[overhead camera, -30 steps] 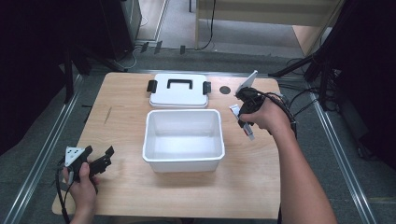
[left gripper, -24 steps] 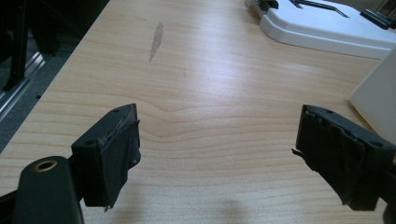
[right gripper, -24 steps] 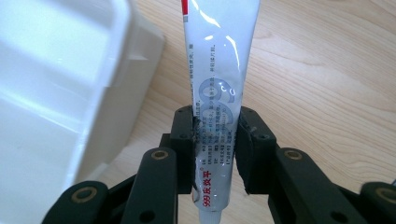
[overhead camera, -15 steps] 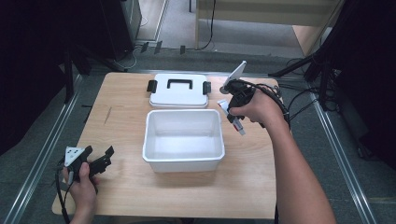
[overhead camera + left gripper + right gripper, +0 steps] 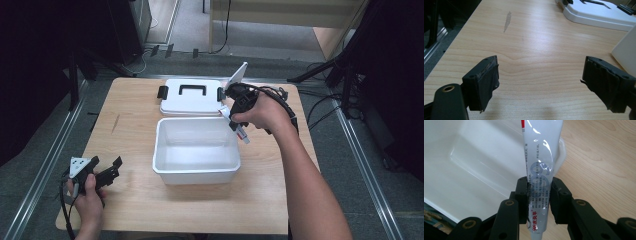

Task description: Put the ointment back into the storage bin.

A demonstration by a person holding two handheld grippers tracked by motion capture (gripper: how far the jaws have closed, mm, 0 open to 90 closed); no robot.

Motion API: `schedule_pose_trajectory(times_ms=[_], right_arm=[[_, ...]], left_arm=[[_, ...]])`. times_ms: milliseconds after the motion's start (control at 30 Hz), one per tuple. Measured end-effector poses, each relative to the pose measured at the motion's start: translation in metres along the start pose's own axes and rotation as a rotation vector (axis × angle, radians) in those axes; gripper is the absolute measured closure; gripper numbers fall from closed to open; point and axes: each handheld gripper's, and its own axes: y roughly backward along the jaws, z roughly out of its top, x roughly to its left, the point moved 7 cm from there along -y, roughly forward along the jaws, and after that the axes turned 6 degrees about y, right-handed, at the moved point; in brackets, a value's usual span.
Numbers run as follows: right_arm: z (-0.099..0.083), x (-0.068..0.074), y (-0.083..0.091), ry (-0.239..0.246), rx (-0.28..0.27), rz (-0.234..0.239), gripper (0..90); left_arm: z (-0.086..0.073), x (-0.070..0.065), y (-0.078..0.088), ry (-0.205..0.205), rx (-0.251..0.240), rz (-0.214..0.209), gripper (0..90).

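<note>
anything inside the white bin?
The bin looks empty: bare white floor in the high view. The right gripper holds a tube over its rim, hiding a bit of that corner.

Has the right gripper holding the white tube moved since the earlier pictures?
Yes. The right gripper carried the white tube leftward, over the white plastic box's right rim.

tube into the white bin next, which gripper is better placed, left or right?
Right. The right gripper already has its jaws clamped on the tube, hanging over the bin rim. The left gripper sits open at the table's near-left corner.
</note>
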Motion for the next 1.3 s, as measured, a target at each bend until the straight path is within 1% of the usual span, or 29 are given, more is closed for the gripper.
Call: schedule_pose_trajectory(times_ms=[100,167,200,233,267,367,433,467,533,600,733,867,967,1067,1133,1300], right_arm=[[0.005,0.01,-0.003,0.021,0.004,0.015,71.4],[0.008,0.014,-0.004,0.029,-0.002,0.023,71.5],[0.012,0.019,-0.007,0.04,0.0,0.029,71.5],[0.012,0.019,-0.007,0.04,0.0,0.029,71.5],[0.014,0.022,-0.009,0.054,0.006,0.032,71.4],[0.016,0.025,-0.011,0.056,0.013,0.035,71.4],[0.018,0.028,-0.013,0.062,0.015,0.047,71.4],[0.021,0.032,-0.016,0.069,0.018,0.047,71.4],[0.022,0.034,-0.017,0.073,0.02,0.046,71.4],[0.023,0.042,-0.023,0.1,0.033,0.042,71.4],[0.022,0.045,-0.028,0.112,0.045,0.03,71.5],[0.017,0.041,-0.036,0.132,0.061,0.021,71.4],[0.012,0.04,-0.041,0.139,0.067,0.025,71.4],[0.012,0.04,-0.043,0.144,0.063,0.033,71.4],[0.012,0.04,-0.045,0.156,0.061,0.026,71.4],[0.013,0.043,-0.053,0.181,0.084,0.011,71.4]], left_arm=[[0.0,0.0,0.0,0.0,0.0,0.0,14.2],[0.0,0.0,0.0,0.0,0.0,-0.001,14.2],[0.0,0.0,0.0,0.001,0.0,-0.002,14.2],[0.0,0.0,0.0,0.001,0.0,-0.002,14.2],[0.0,0.0,0.0,0.003,-0.002,-0.003,14.2],[0.001,0.001,-0.001,0.008,-0.002,-0.001,14.2],[0.001,0.001,-0.001,0.013,-0.002,-0.006,14.2],[0.001,0.001,0.0,0.014,-0.008,-0.008,14.2],[0.001,0.001,0.0,0.011,-0.009,-0.007,14.2],[0.001,0.0,0.0,0.007,-0.012,-0.006,14.2],[0.0,0.0,0.0,0.003,-0.011,0.0,14.2],[0.0,0.0,0.0,0.0,-0.01,0.001,14.2],[0.001,0.0,0.0,-0.002,-0.013,-0.001,14.2],[0.0,0.0,0.0,-0.001,-0.013,-0.001,14.2],[0.0,0.0,0.0,0.0,-0.012,0.0,14.2],[0.0,-0.001,0.0,-0.003,-0.009,-0.001,14.2]])
